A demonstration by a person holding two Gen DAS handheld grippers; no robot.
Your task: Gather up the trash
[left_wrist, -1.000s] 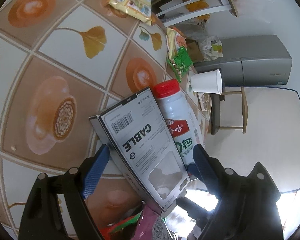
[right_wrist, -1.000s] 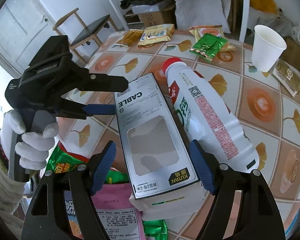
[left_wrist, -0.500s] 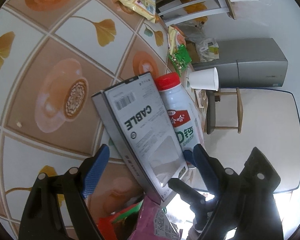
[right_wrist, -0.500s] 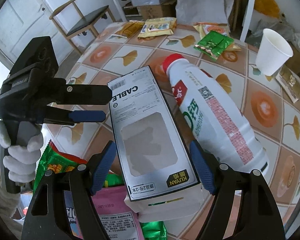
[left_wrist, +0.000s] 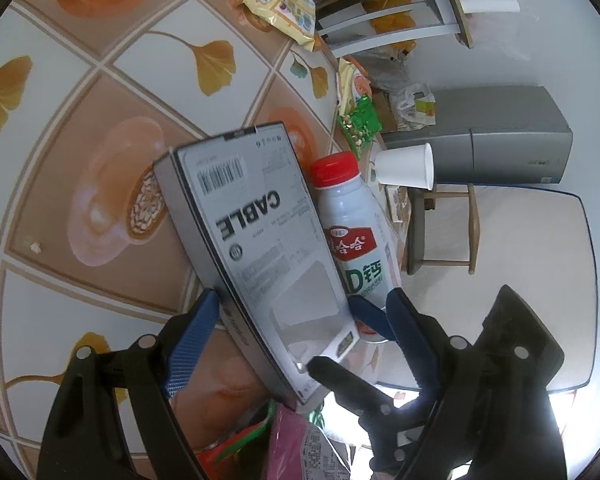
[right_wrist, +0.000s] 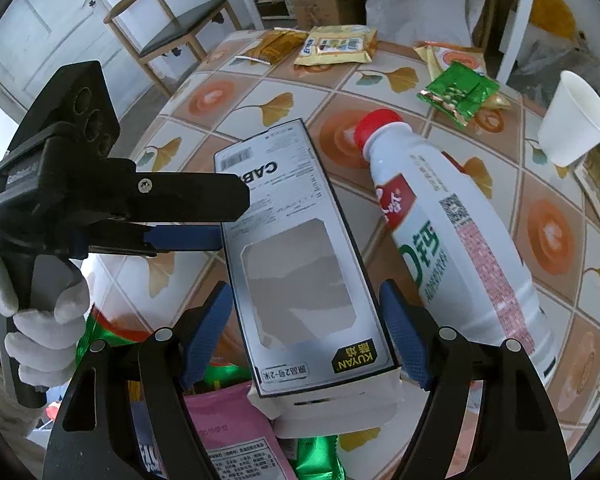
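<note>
A grey box marked CABLE [right_wrist: 296, 260] hangs tilted over the tiled table [right_wrist: 228, 96], and my right gripper [right_wrist: 304, 292] is shut on its near end. The blue pads sit at the box's two long edges. A white drink bottle with a red cap [right_wrist: 452, 248] lies on the table just outside the right finger. My left gripper [left_wrist: 302, 300] is open, and the box [left_wrist: 260, 240] and the bottle's base [left_wrist: 352, 220] fill the space ahead of its fingers. In the right wrist view the left gripper [right_wrist: 232, 218] reaches the box's left edge. Pink and green wrappers [right_wrist: 236, 432] lie under the box's near end.
A white paper cup [right_wrist: 572, 120] stands at the far right of the table. A green packet [right_wrist: 460, 92] and yellow snack packets [right_wrist: 336, 44] lie along the far side. A wooden chair [right_wrist: 180, 28] stands beyond the table edge. A gloved hand [right_wrist: 40, 320] holds the left gripper.
The box has moved with my right gripper, and its far end now sits further from the bottle's cap. The bottle has stayed on the table. Both grippers keep the same opening.
</note>
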